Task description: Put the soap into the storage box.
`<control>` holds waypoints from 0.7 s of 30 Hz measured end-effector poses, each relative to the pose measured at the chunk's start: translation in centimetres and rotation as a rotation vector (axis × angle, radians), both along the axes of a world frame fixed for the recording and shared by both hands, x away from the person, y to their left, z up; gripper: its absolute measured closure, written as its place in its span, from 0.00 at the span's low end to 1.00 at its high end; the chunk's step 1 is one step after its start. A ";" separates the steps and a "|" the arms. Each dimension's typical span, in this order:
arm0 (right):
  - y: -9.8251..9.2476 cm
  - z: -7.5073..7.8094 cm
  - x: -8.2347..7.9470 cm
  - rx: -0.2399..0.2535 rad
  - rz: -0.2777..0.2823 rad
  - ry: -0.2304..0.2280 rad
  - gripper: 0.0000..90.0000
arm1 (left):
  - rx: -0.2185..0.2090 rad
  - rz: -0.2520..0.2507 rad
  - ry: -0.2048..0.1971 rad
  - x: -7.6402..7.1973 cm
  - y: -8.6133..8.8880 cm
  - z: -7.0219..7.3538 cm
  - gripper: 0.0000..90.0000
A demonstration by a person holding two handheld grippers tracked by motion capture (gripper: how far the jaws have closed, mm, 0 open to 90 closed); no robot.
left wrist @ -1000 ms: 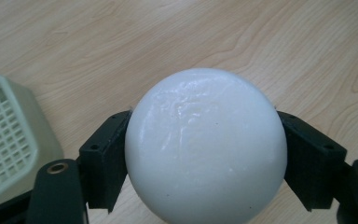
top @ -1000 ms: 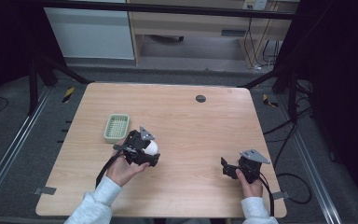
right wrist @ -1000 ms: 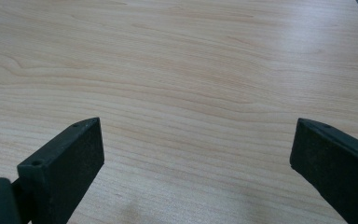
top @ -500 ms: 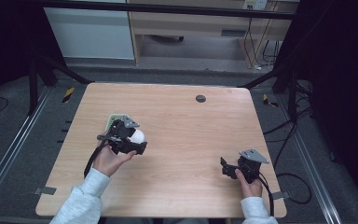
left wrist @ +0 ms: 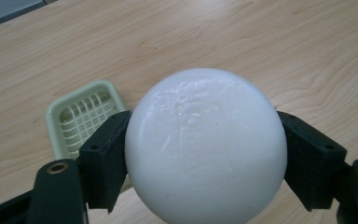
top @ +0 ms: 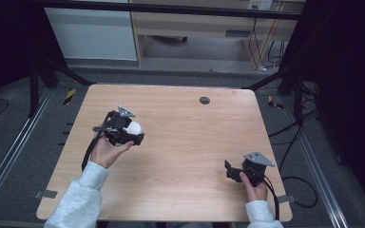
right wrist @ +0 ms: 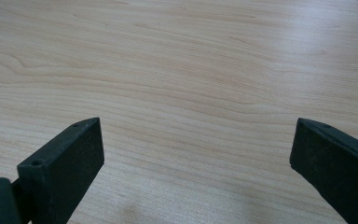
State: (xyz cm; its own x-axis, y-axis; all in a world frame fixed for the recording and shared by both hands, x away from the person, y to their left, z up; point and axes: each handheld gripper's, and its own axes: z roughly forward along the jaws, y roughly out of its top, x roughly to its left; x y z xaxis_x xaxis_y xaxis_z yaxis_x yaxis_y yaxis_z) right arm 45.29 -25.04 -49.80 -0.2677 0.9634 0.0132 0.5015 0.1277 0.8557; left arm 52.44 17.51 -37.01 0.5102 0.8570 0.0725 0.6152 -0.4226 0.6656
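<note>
My left gripper is shut on a smooth white ball, held above the left half of the wooden table. In the left gripper view the ball sits squeezed between both black jaws. A pale green slotted tray lies on the table just beyond and left of it. In the high view the gripper and hand cover that tray. Near the front right corner, my right gripper is low over the table; its jaws stand wide apart, with bare wood between them.
A small black round disc lies near the table's far edge. Cables trail on the floor to the right. A metal frame and cabinets stand beyond the far edge.
My left gripper has carried the white ball left and away from the person, ending over the green tray, which it now covers in the high view. The right gripper has stayed put.
</note>
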 end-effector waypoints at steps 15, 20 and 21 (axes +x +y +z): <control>0.1 -0.1 0.0 0.000 0.005 -0.002 0.04 | 0.020 0.095 0.037 3.1 3.0 -0.4 0.27; 0.1 -0.1 0.0 0.002 0.004 -0.001 0.04 | 0.018 0.127 0.042 4.1 3.7 -0.7 0.27; 0.1 -0.1 0.0 0.002 0.005 -0.001 0.04 | 0.018 0.134 0.042 4.3 3.8 -0.8 0.27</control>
State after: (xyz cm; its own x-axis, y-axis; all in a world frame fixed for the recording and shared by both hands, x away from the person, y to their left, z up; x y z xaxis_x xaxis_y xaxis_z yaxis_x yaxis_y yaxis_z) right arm 45.33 -24.97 -49.86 -0.2723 0.9621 0.0149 0.5002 0.1283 0.8564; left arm 56.78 21.36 -37.82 0.3939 0.9165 0.0696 0.6941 -0.3462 0.6311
